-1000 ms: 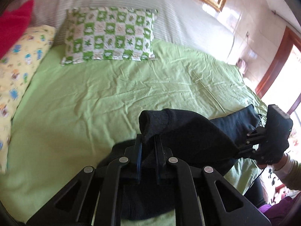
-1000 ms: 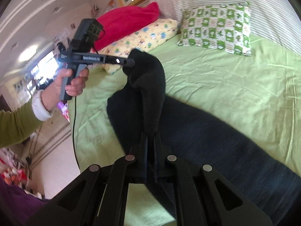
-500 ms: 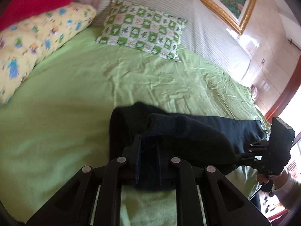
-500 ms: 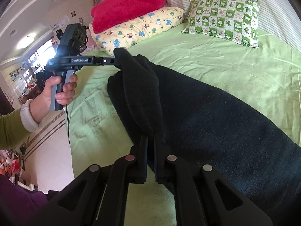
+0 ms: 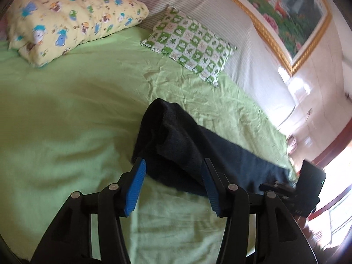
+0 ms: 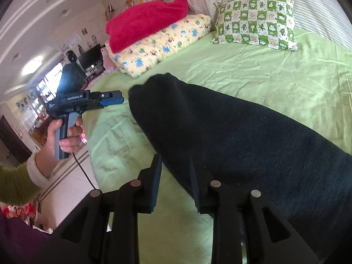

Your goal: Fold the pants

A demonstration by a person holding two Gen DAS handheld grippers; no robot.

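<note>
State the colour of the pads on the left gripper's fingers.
Blue pads, clearest in the left wrist view.

White letters reading "GenRobot.AI" run along the side of the left gripper point(image 6: 111, 101), on the dark body well behind its blue-padded fingers point(image 6: 110, 102) and just above the handle the hand point(image 6: 59, 136) grips. A smaller line of print sits beneath that name, too tiny to make out. No other writing is readable.

Black tongs point(image 5: 173, 187) – blue pads point(image 5: 135, 187), olive sleeve point(image 6: 15, 187).
</note>
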